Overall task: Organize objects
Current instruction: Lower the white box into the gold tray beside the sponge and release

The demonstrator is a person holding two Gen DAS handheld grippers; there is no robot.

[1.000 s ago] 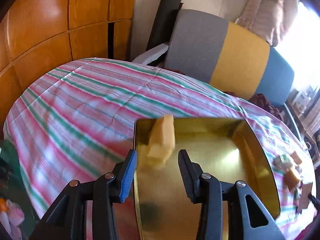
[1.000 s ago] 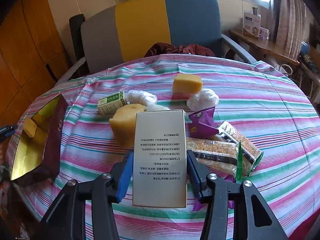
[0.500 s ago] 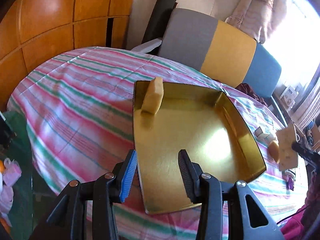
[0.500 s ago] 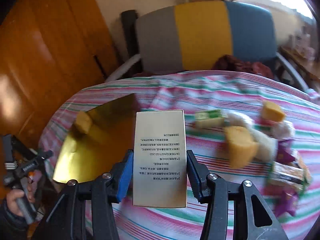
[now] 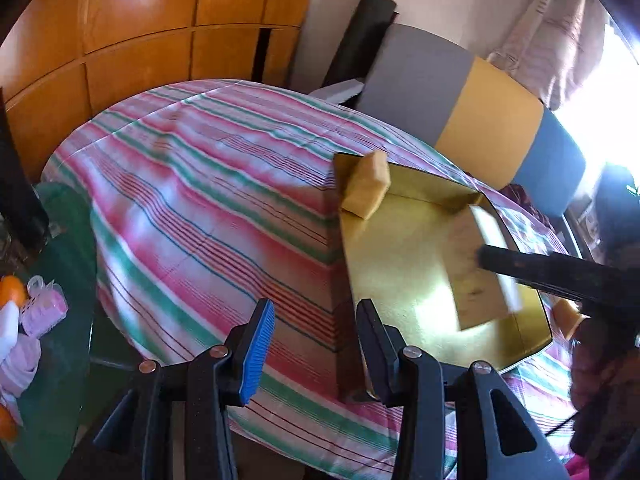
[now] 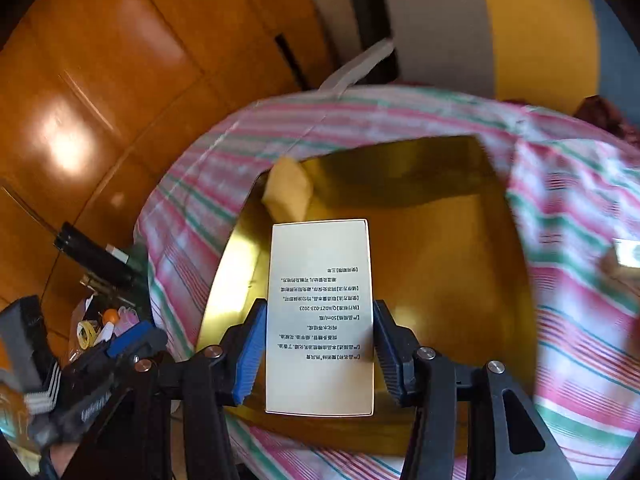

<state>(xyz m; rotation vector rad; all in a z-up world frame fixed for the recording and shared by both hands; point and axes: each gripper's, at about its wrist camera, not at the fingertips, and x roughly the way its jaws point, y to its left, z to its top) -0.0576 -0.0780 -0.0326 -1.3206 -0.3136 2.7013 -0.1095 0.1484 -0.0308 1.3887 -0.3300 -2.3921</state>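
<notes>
Carried across from the pile of snacks, the pale printed box (image 6: 320, 316) now hangs over the gold tray (image 6: 440, 248), clamped flat between the pads of the right gripper (image 6: 318, 354). Its face shows upside-down Chinese print, with "50ml" and "Q/ADZT-023-2023" readable. At about 11 o'clock from the box, a yellow sponge block (image 6: 288, 194) leans in the tray's far corner. In the left wrist view the box (image 5: 476, 264) is a blurred slab at 3 o'clock over the tray (image 5: 400, 264), the sponge block (image 5: 366, 190) at its 12 o'clock corner. At 6 o'clock, the left gripper (image 5: 314, 356) stands partly open, straddling the tray's near left wall, its pads not pressing on it. Everything rests on the striped cloth (image 5: 208, 200) covering the round counter.
</notes>
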